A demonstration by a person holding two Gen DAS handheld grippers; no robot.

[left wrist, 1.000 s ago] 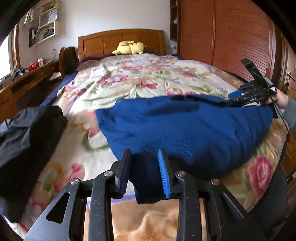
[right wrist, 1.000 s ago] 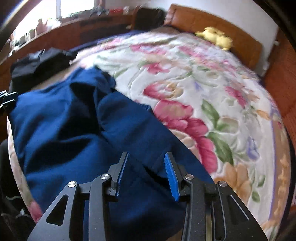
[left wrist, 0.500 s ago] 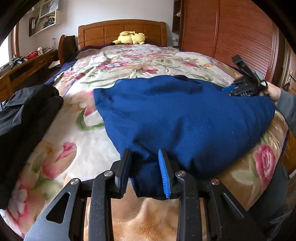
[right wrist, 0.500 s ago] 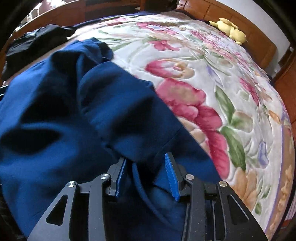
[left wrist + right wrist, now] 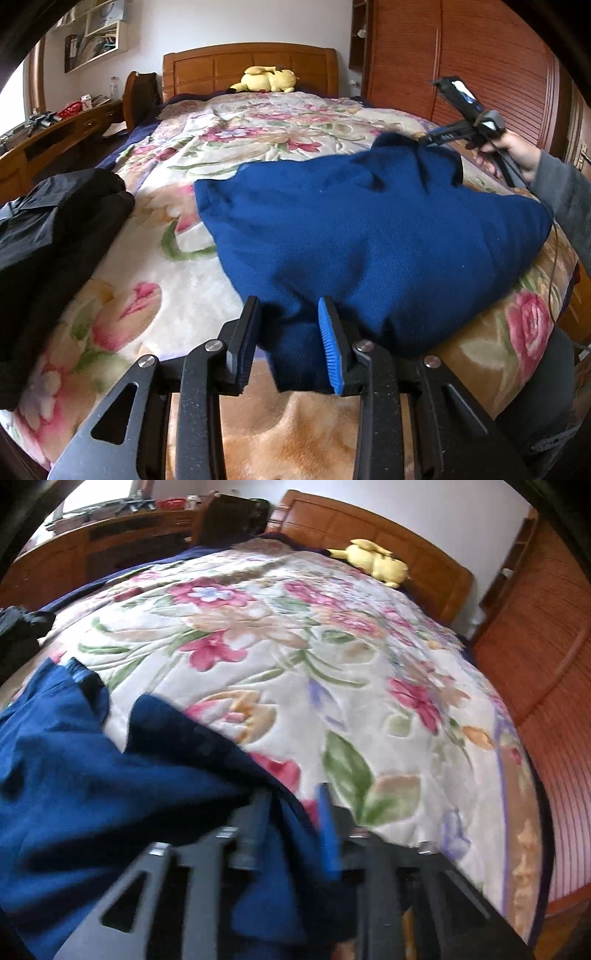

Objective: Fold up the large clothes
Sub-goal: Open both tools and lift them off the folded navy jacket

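A large blue sweater (image 5: pixel 369 229) lies bunched across the foot of the floral bed (image 5: pixel 258 147). My left gripper (image 5: pixel 288 301) is at its near hem. The cloth hangs between the jaws against the blue right pad, with a gap at the left pad as the jaws ease apart. My right gripper (image 5: pixel 424 139), held by a hand (image 5: pixel 517 151), is at the sweater's far corner, which rises in a peak toward it. In the blurred right wrist view the sweater (image 5: pixel 92 775) runs between the right gripper's (image 5: pixel 293 792) opening jaws, with blanket showing beside the blue pad.
A black garment (image 5: pixel 48 229) is piled on the bed's left edge. A yellow plush toy (image 5: pixel 266 78) rests against the wooden headboard. A wooden wardrobe (image 5: pixel 461 74) stands along the right side, and a cluttered desk (image 5: pixel 55 136) along the left.
The right gripper swung across the bed, dragging the sweater's far corner into a peak, and its jaws widened. The left gripper stayed put, and a gap opened at its left pad.
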